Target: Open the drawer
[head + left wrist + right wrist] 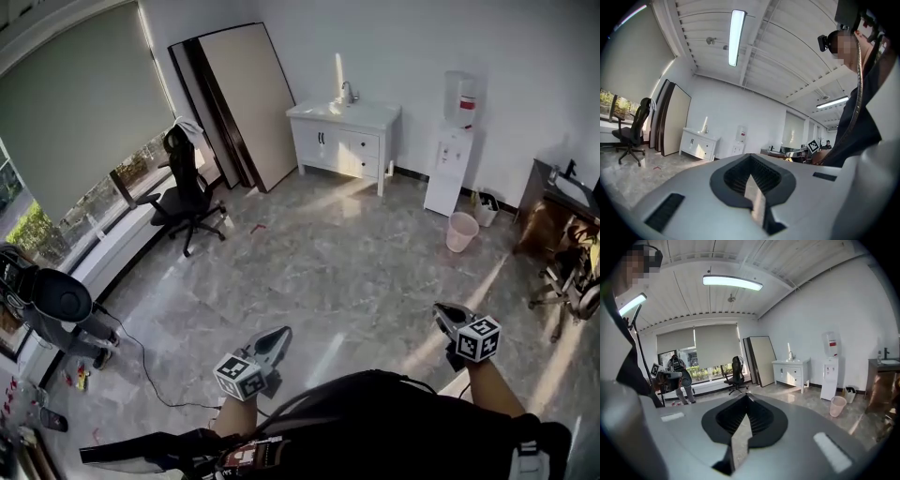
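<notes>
Grey marble floor point(328, 272), white walls, big roller-blind window along 9 o'clock. White sink cabinet point(313, 141) against far wall at 12 o'clock, well apart from both grippers. Long axis along that wall, front facing out toward 6 o'clock. Drawer fronts point(362, 144) on its right half, stacked, long axis level, shut flush; doors on left half. Tap point(347, 92) on top.

No readable writing anywhere. Red label on water dispenser point(454, 150) at 1 o'clock, print too small. Black-and-white square markers on gripper cubes only.

Brown boards point(239, 103) leaning on wall at 11 o'clock, just left of cabinet. Black office chair point(186, 199) at 10 o'clock. Pink bin point(461, 232) near dispenser foot. Dark desk point(548, 208) at 2 o'clock. Black cable point(141, 361) trailing on floor at 8 o'clock. Chair and bin both off to the sides of the straight line to the cabinet.

Left gripper point(278, 337) low at 7 o'clock, jaws pressed together, nothing between. Right gripper point(444, 315) at 5 o'clock, jaws likewise together, holding nothing.
</notes>
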Available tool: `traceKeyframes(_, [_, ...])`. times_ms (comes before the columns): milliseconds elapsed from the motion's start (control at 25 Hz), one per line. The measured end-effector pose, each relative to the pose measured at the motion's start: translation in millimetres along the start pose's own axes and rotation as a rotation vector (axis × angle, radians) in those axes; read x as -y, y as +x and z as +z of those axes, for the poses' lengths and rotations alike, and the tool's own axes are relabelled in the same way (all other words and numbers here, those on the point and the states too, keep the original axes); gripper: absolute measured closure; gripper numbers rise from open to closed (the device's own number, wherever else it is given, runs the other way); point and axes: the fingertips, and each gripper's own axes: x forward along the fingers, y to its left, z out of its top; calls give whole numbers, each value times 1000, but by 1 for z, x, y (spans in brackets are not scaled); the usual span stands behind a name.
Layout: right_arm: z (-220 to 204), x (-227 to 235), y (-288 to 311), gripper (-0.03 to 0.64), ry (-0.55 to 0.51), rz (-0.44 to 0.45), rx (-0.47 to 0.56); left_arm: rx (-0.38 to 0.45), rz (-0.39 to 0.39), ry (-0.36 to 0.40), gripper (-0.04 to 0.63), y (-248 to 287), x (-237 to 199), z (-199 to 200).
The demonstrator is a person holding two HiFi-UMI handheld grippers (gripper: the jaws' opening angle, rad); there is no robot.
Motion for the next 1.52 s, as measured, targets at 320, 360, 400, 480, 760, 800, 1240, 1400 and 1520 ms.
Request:
traceKeyframes(320, [20,90,27,615,-1,54,-1,20,52,-3,604,82,8,2])
traceKeyframes(360, [21,97,33,615,-1,58,-4,21,55,-5,604,89,7,3])
traceKeyframes(400, [21,104,38,615,1,61,-6,19,56,-7,604,96,6,3])
traceKeyframes(480, [23,112,48,615,4,68,-10,13,53,-8,604,107,2,3])
traceKeyframes(760, [26,130,87,615,15,37,-29,18,43,-28,604,131,-51,5])
traceKeyframes(800, [30,129,96,615,16,28,-29,15,32,-32,604,135,-61,7])
traceKeyframes(1240, [108,79,222,615,1,-66,25,16,-58,-2,604,134,-221,83])
traceKeyframes(1400, [120,54,277,615,0,-69,28,42,-70,-19,604,123,-282,104])
traceKeyframes(1520, [125,41,316,615,2,-58,9,21,-44,-5,604,119,-324,109])
